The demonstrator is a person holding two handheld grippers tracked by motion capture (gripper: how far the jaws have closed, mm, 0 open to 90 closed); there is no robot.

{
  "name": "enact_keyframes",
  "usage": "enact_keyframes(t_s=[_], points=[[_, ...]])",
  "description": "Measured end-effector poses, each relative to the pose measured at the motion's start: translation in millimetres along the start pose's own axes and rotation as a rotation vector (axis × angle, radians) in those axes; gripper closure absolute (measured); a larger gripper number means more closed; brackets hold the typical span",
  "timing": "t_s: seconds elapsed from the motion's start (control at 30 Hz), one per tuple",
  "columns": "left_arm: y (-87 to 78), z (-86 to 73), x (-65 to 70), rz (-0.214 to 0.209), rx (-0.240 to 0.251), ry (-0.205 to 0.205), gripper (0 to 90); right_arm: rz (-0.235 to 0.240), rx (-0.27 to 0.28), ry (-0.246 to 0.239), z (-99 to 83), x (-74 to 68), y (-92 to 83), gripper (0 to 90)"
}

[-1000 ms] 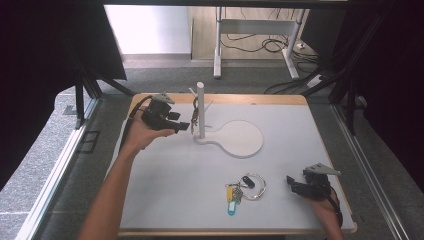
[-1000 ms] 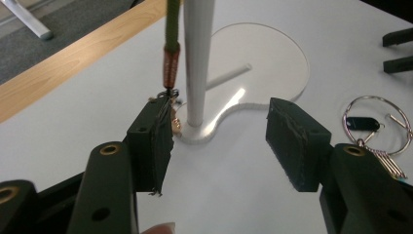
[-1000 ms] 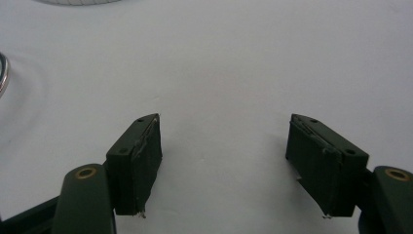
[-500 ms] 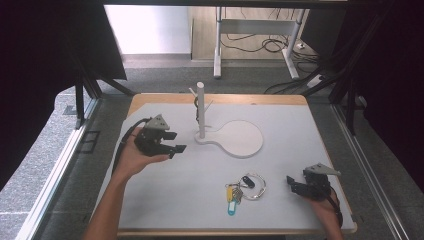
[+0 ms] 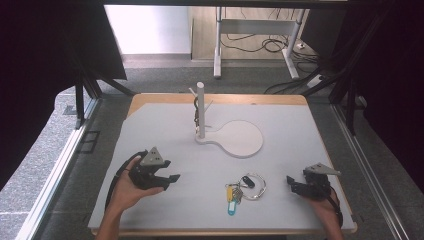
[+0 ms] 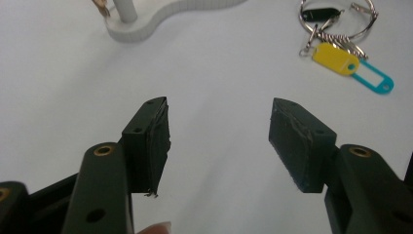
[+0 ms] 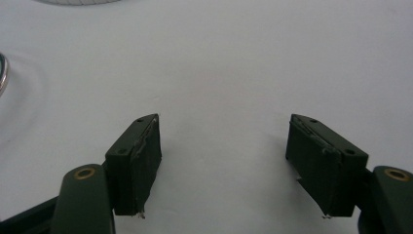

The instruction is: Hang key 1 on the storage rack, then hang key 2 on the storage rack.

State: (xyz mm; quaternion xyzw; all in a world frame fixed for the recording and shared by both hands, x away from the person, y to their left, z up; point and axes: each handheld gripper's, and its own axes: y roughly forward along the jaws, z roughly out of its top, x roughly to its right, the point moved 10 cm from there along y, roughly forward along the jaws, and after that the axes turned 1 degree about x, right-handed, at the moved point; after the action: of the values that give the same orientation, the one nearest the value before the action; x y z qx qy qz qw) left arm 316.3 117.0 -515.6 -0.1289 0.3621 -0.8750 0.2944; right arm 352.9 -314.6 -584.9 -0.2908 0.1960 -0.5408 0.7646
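A white stand with a post and pegs rises from a round base at the table's middle back; a small key hangs on it. A key bunch with a ring, a yellow tag and a teal tag lies on the table near the front. My left gripper hovers left of the bunch, pointing toward it. Its jaws have just been opening and stand open with nothing between them. My right gripper rests right of the bunch, open and empty.
The grey table top has a wooden rim. The stand's base and a brass key sit at the top of the left gripper view. The ring's edge shows at the left of the right gripper view.
My left gripper has moved from beside the stand's post down toward the front left of the table, its jaws a little wider. The right gripper has stayed put.
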Motion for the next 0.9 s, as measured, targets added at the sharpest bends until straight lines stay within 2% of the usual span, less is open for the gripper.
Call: enact_keyframes(t_s=[0.07, 0.17, 0.27, 0.4, 0.53, 0.63, 0.77, 0.9], points=[[1.0, -4.2, -1.2, 0.021, -0.019, 0.004, 40.7, 0.0, 0.002, 0.003, 0.4, 0.5, -0.5, 28.3], [3.2, -4.9, 1.2, 0.001, 0.003, -0.022, 40.9, -0.001, 0.038, 0.005, 3.6, 1.3, -4.7, 28.4], [6.7, -7.6, 1.8, -0.002, -0.005, -0.027, 40.8, 0.006, 0.075, 0.013, 8.1, 3.4, -14.5, 28.6], [8.4, -9.7, 0.1, 0.001, -0.004, -0.046, 40.8, 0.009, 0.09, 0.012, 10.2, 4.0, -20.4, 28.7], [8.4, -11.1, 0.1, 0.008, -0.008, -0.048, 40.6, 0.011, 0.109, 0.011, 14.7, 2.9, -26.4, 28.7], [4.6, -9.0, 0.4, 0.017, 0.001, -0.051, 39.9, 0.019, 0.116, -0.007, 20.9, -0.6, -30.8, 28.4], [1.5, -4.0, 3.3, 0.011, 0.013, -0.035, 39.8, 0.027, 0.104, -0.031, 27.6, -5.0, -36.4, 28.4], [4.7, -8.3, 7.1, -0.01, 0.003, -0.034, 39.8, 0.045, 0.074, -0.088, 36.2, -13.0, -43.7, 29.9]])
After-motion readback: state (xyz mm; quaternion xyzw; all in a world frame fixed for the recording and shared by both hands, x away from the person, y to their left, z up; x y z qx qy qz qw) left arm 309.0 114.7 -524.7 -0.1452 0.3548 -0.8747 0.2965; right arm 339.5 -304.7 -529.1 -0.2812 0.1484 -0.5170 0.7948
